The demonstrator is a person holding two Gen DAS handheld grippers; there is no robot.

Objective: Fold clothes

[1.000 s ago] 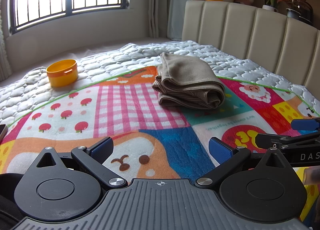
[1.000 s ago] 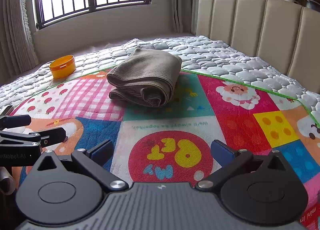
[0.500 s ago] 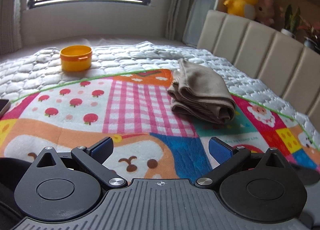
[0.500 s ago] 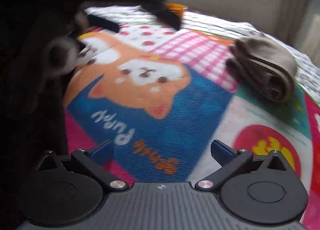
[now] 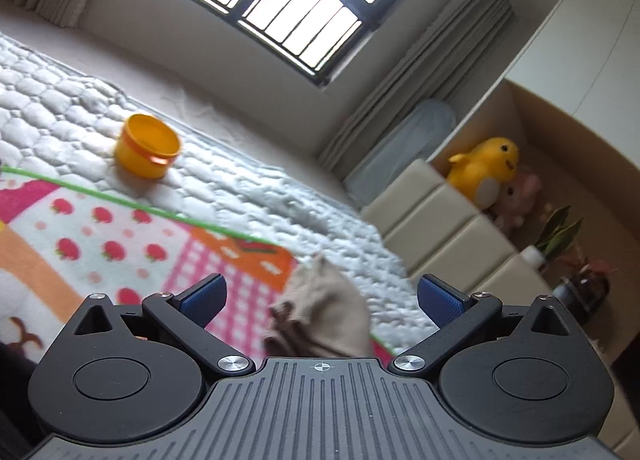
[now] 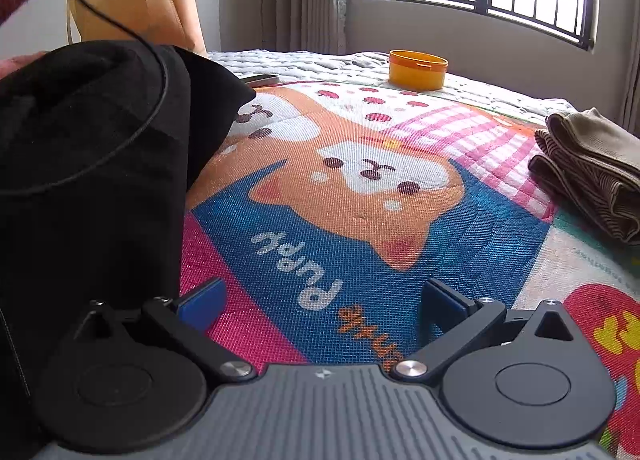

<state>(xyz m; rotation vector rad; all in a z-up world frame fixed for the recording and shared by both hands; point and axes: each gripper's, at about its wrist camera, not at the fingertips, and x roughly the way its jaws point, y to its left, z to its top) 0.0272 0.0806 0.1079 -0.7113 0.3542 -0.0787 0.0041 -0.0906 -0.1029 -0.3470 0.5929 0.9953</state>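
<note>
Beige garment [image 6: 592, 171]: lay folded on the blanket [image 6: 340, 227].
Right view only: black cloth [image 6: 92, 163].
Left view only: duck [image 5: 482, 171].
Left tongs [image 5: 320, 296]: wide, empty.
Right tongs [image 6: 320, 300]: wide, empty.

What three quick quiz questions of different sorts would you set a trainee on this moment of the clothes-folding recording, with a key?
1. True or false: the left gripper is shut on the folded beige garment.
2. Multiple choice: the orange tub stands on A) the quilted white cover, B) the colourful cartoon blanket, C) the folded beige garment.
3. Fill the gap: in the right wrist view, the dark cloth heaped at the left, beside the right gripper, is ____ in colour.

Key:
1. False; both grippers are open and hold nothing.
2. A.
3. Black.
</note>
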